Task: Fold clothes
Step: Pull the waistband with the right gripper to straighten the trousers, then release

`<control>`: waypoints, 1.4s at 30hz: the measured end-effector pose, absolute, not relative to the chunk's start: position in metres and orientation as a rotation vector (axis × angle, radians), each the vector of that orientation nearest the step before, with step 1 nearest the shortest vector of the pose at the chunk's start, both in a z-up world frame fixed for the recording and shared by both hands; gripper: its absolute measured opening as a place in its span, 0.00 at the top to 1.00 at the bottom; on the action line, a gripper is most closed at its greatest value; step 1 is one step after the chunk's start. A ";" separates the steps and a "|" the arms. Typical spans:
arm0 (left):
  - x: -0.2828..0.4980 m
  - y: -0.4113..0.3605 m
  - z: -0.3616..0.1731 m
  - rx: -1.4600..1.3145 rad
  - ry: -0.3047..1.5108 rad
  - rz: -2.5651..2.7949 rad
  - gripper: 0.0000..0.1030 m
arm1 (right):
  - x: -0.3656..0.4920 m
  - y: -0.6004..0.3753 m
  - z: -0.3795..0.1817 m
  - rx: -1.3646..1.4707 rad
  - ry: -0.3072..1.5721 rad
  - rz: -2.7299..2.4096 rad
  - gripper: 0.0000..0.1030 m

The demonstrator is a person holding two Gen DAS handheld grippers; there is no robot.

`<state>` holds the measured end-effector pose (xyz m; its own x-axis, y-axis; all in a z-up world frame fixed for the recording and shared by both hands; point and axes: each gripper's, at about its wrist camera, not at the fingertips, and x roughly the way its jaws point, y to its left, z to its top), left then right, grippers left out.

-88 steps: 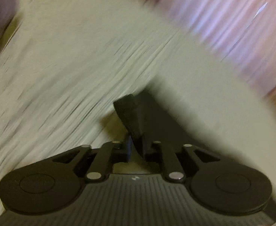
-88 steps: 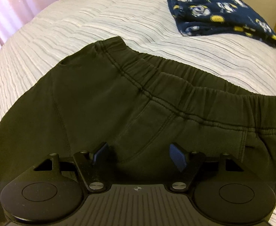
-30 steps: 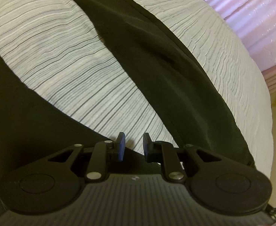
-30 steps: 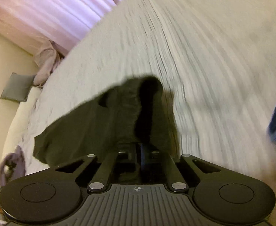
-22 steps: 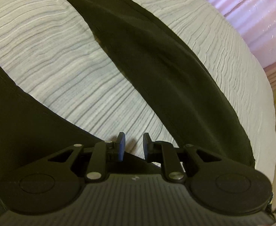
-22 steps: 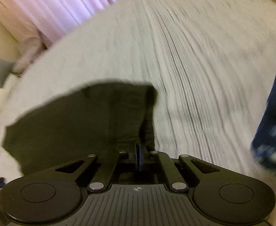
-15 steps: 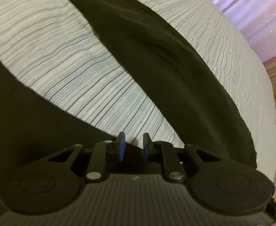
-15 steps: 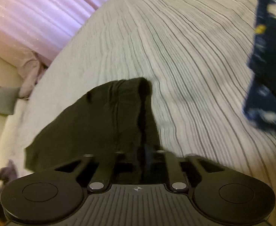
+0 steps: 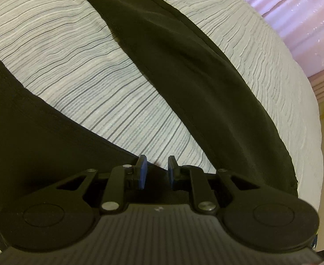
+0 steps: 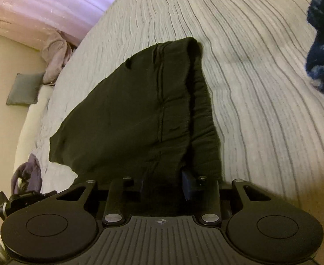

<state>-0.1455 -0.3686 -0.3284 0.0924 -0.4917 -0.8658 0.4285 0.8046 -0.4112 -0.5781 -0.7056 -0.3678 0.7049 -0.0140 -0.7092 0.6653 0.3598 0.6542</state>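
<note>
Black sweatpants lie on a white striped bedspread (image 9: 84,84). In the left wrist view one leg (image 9: 195,77) runs from top centre to lower right and the other leg (image 9: 29,137) fills the lower left. My left gripper (image 9: 155,172) is open and empty, low over the crotch where the legs meet. In the right wrist view the waistband end (image 10: 157,101) of the pants lies folded over on itself. My right gripper (image 10: 164,185) is open, its blue pads on either side of the waistband fabric.
A folded navy patterned garment (image 10: 323,44) lies at the right edge of the bed. Pink curtains (image 10: 51,2) hang beyond the far bed edge. Purple cloth (image 10: 56,55) and a grey cushion (image 10: 22,88) are past the left edge.
My right gripper was shut on the waistband while carrying it across; it has now opened and the fabric rests on the bed. My left gripper has stayed open and almost still.
</note>
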 end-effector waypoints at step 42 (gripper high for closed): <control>-0.078 -0.169 -0.345 0.224 1.098 -0.585 0.85 | -0.523 -0.458 -0.300 0.642 0.865 -0.880 0.14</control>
<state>-0.0785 -0.1688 -0.3449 0.3236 -0.3339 -0.8853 0.5484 0.8287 -0.1121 -0.5235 -0.4579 -0.3001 0.3536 -0.3870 -0.8516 0.8584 0.4960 0.1310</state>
